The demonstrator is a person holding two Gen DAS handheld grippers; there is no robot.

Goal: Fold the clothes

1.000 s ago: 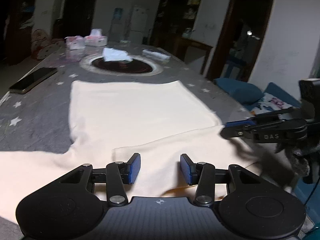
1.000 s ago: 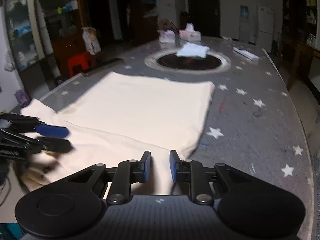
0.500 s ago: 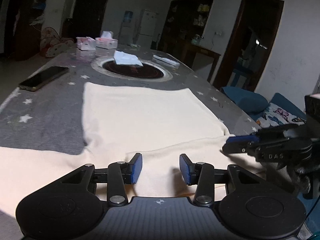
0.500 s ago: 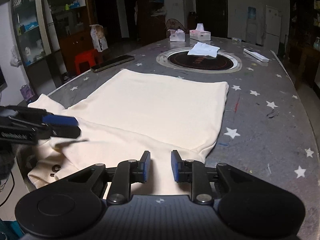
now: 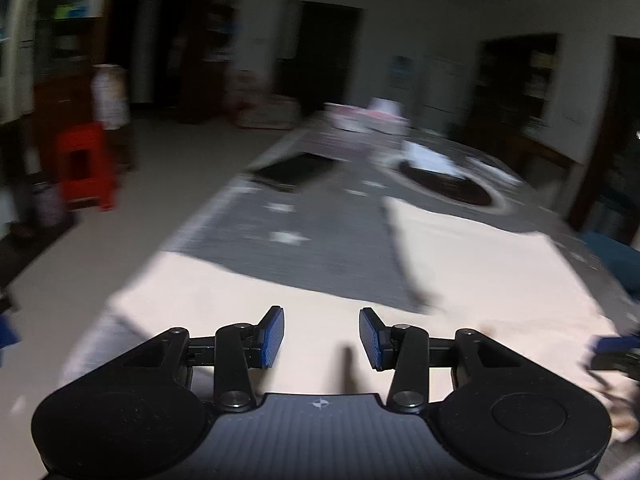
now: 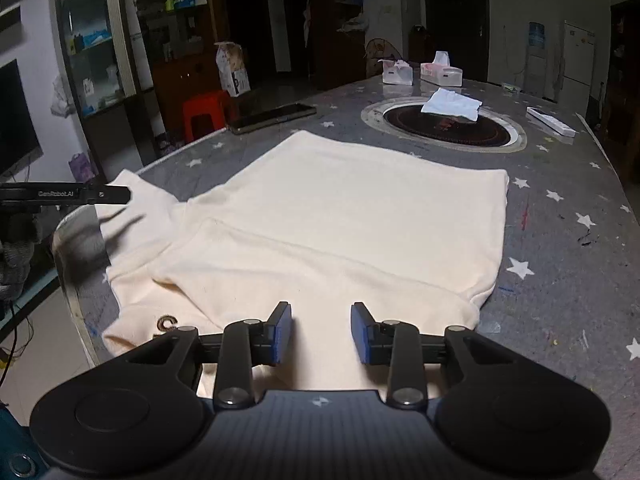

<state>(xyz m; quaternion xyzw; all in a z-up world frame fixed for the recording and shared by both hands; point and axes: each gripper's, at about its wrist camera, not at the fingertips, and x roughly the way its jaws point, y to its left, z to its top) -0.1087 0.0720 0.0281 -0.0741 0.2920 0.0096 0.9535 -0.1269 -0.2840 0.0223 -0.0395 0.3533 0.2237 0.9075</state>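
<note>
Right wrist view: the right gripper (image 6: 320, 332) hovers low over the near edge of a cream shirt (image 6: 344, 216), its blue pads (image 6: 282, 334) spread with only bare cloth showing in the gap; the jaws have just been opening and nothing is pinched between them. The shirt lies flat on a grey star-print table (image 6: 560, 264), stretching away ahead of the fingers, one sleeve folded across the body just beyond the fingertips and the other sleeve reaching out to the left of them. Past that sleeve, far left of the fingers, the left gripper (image 6: 120, 195) points in from the table's edge. Well ahead of the fingers sit a round black hob (image 6: 448, 130) with a white cloth (image 6: 452, 105) on it, two tissue boxes (image 6: 440, 74) and a phone (image 6: 272, 118). Left wrist view, blurred by motion: the left gripper (image 5: 321, 336) also has its pads (image 5: 272, 338) spread apart, empty, above the sleeve (image 5: 224, 300), with the shirt's body (image 5: 488, 264) ahead and to the right of the fingers and a red stool (image 5: 86, 164) on the floor far to their left.
</note>
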